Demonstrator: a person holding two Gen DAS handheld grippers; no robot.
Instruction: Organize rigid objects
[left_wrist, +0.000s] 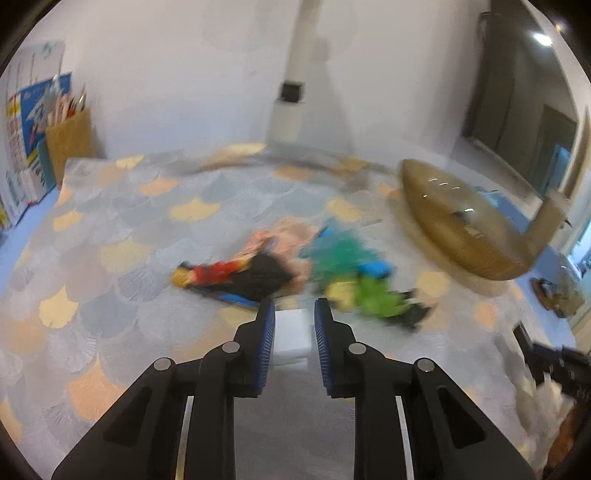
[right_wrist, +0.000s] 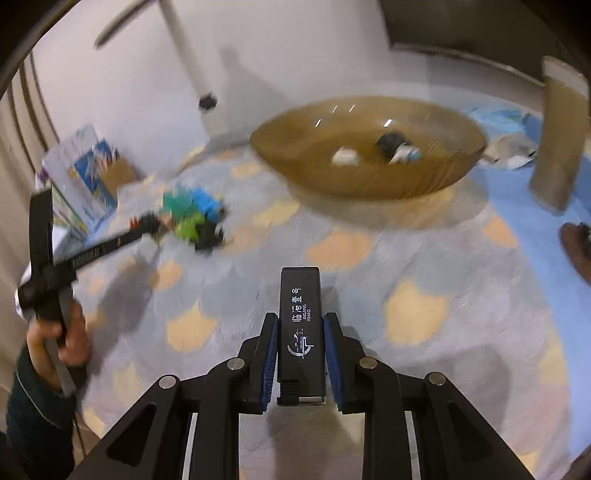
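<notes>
Left to right: the left gripper (left_wrist: 294, 328) has its fingers (left_wrist: 266, 341) closed on a small white block (left_wrist: 291, 338), which sits between the pads low in that view. Ahead of these fingers, on the patterned bench (left_wrist: 110, 236), lies a blurred heap of coloured toys (left_wrist: 295, 269); to their right stands the amber bowl (left_wrist: 461, 229). The block is gripped near its edge, so I judge it could slip or twist free in a quick swing.

The right gripper (right_wrist: 300, 350) clamps a black lighter (right_wrist: 301, 332) upright between its fingers, pointing toward the bowl straight ahead. Only its lower half is pinched, so it could pivot and land beside the bowl. Its white print reads "INGANG YIHAO" under Chinese characters I cannot make out.
</notes>
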